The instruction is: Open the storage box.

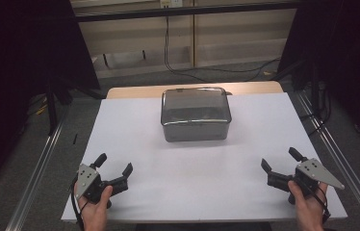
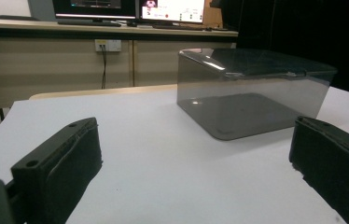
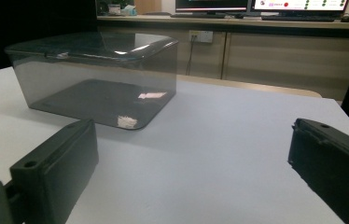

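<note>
Here, at the near left corner of the white desk (image 1: 135,144), I see my left gripper (image 1: 115,169) resting low on the surface, its fingers (image 2: 65,163) released and spread wide — nothing between them. Moving right, the smoky see-through box (image 1: 196,114) stands upright at the middle of the desk's far side, lid shut, well apart from both grippers; in the left gripper view it sits ahead and to the right. At the near right corner my right gripper (image 1: 279,166) lies the same way — fingers (image 3: 58,163) spread, empty, aimed towards the box.
</note>
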